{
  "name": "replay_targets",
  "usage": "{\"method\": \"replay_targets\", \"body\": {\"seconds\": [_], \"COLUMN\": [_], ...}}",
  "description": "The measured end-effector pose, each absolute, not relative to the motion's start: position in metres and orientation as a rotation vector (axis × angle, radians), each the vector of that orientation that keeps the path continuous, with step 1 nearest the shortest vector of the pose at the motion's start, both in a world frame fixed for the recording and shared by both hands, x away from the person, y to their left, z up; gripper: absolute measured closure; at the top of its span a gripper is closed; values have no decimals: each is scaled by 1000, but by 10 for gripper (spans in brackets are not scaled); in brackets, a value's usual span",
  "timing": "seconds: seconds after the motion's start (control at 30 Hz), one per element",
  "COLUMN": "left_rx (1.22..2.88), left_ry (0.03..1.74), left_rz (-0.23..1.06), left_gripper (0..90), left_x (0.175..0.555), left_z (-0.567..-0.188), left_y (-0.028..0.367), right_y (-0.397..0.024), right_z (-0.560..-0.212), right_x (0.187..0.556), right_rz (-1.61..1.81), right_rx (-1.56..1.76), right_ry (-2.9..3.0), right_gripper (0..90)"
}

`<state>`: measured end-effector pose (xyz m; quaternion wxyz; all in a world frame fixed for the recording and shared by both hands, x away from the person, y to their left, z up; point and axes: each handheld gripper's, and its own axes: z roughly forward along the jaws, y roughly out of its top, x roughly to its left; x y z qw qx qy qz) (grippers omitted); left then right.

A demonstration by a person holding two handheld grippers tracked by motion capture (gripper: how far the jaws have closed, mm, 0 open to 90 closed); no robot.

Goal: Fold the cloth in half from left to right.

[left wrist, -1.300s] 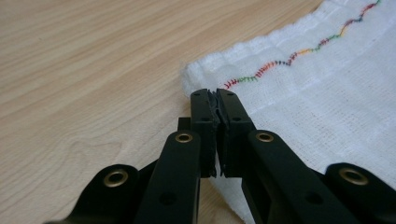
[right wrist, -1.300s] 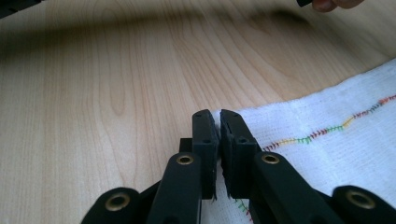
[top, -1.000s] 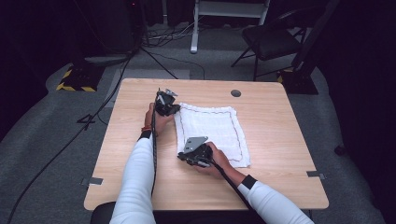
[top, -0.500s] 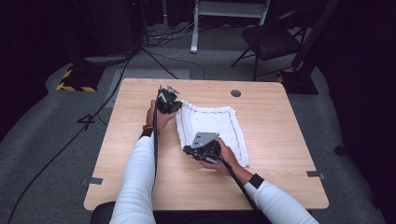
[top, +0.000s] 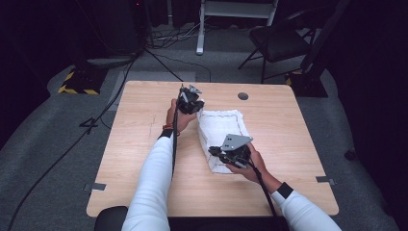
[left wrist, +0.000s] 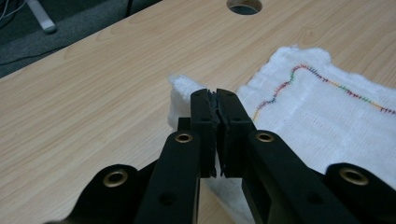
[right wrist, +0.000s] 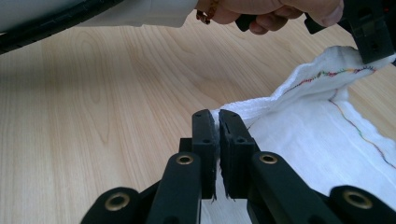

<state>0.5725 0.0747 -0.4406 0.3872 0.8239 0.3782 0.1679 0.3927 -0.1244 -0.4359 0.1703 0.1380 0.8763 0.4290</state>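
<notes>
White cloth (top: 222, 131) lies partly folded on the wooden table (top: 139, 159), just below its round hole (top: 243, 96), both the left gripper (top: 188, 100) and right gripper (top: 230, 153) clamping its lifted left edge.

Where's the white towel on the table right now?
In the high view the white towel lies mid-table, just right of centre, below the round cable hole, its left edge pinched by the left gripper and right gripper.
</notes>
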Motion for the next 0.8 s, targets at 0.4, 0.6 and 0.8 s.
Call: {"method": "replay_targets", "body": {"seconds": [0.4, 0.6, 0.8], "left_rx": [2136, 2147, 2163], "left_ry": [883, 839, 805], "left_rz": [423, 412, 410], "left_gripper": [864, 864, 863], "left_x": [578, 577, 578], "left_z": [-434, -433, -434], "left_y": [24, -2, -23], "right_y": [-177, -199, -219], "right_z": [-434, -433, -434], "right_x": [388, 384, 378], "right_rz": [1207, 1210, 1194], "right_rx": [509, 563, 600], "right_ry": [2446, 2423, 2407], "right_gripper": [861, 862, 861]}}
